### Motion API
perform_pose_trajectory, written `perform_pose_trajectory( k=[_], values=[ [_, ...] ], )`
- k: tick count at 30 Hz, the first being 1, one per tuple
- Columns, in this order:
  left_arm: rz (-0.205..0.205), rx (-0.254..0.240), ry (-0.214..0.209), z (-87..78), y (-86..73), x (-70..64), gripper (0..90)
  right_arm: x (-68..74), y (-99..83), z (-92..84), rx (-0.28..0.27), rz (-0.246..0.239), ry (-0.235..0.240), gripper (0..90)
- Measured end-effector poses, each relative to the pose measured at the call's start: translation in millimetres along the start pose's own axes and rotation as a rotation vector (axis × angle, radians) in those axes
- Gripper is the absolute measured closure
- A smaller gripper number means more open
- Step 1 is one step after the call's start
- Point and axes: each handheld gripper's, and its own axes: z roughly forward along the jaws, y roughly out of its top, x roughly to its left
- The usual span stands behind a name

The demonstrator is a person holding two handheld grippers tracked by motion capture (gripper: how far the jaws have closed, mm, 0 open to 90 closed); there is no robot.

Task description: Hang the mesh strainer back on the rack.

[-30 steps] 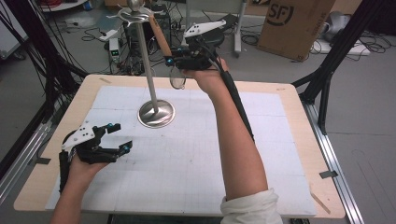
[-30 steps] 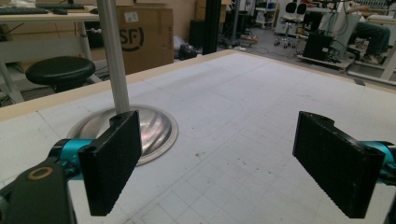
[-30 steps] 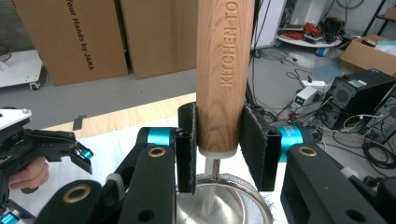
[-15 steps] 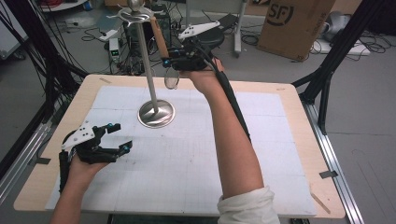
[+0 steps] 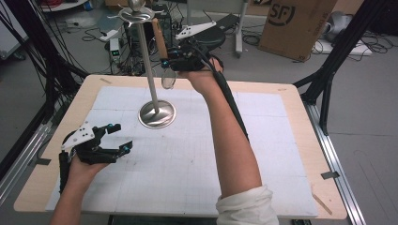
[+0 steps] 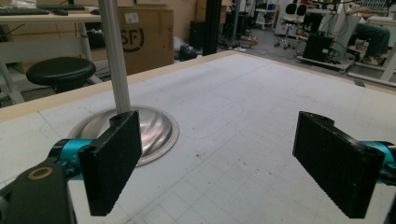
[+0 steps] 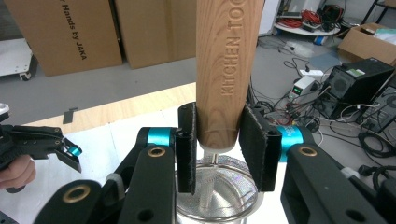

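Here, the wooden-handled mesh strainer (image 7: 229, 70) is clamped by the right tongs (image 7: 218, 149) near the tall steel hook stand (image 5: 149, 70), presumably for hanging at its twelve-o'clock top, while the left tongs (image 6: 219, 158) are left apart, idle.

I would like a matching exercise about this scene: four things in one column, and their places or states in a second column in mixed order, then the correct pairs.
Things:
1. right gripper
2. left gripper
3. metal stand
4. cardboard box

Places or states:
A. on the floor beyond the table
B. jaws wide apart with nothing between them, low over the table
C. upright on the white mat, round base and tall pole
D. closed on the wooden handle of a mesh strainer, raised near the pole's top

Pairs: 1-D, 2-B, 3-C, 4-A
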Motion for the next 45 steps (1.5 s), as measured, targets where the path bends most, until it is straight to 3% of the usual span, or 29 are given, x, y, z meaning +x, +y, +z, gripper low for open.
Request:
perform_pose_trajectory(
  k=[20,23,26,36,45],
  values=[
    [0.0,-0.004,0.001,-0.4,0.4,0.2,16.2,1.3,4.0,5.3,0.019,0.007,-0.014,66.8],
    [-0.002,-0.007,-0.001,-0.7,0.8,0.1,16.2,2.0,3.7,7.9,0.026,0.011,-0.036,56.5],
    [0.002,-0.003,-0.001,-1.1,0.9,0.3,16.1,2.2,2.8,7.1,0.032,0.013,-0.05,52.0],
    [0.005,0.005,-0.002,0.1,0.5,-0.7,16.2,7.7,-3.9,-16.3,0.007,0.003,-0.054,45.6],
    [0.003,0.011,-0.006,2.0,0.1,-2.7,16.1,10.5,-29.1,-48.7,-0.022,0.009,-0.042,41.6]
  ],
)
